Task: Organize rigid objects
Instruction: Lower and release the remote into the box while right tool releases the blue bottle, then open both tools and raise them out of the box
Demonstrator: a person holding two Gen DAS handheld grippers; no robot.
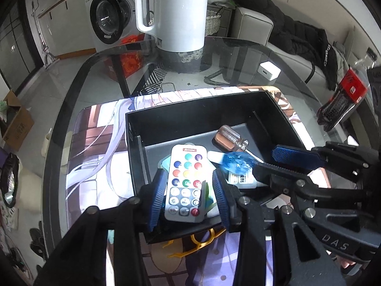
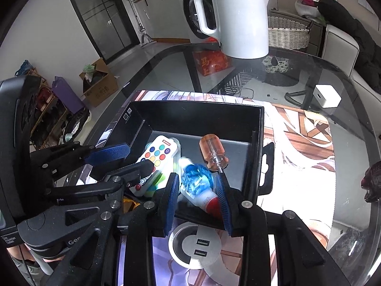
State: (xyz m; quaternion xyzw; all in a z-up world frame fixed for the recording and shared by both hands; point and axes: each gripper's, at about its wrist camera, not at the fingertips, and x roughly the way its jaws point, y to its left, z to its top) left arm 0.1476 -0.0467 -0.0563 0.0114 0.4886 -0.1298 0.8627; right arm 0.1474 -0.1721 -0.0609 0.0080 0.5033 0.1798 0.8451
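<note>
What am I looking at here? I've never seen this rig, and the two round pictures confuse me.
No robot: a person holds a two-finger gripper in each hand, each with a fisheye camera looking along its fingers, hence two round pictures.

The left camera shows the left gripper with its blue pads either side of a white remote with coloured buttons. The right camera shows the right gripper around a tube with a blue wrap. Whether either is clamped tight, I cannot tell.

Both items sit in a black box, beside a screwdriver with a clear orange handle. The box stands on a printed mat on a glass table; a white kettle stands behind.
</note>
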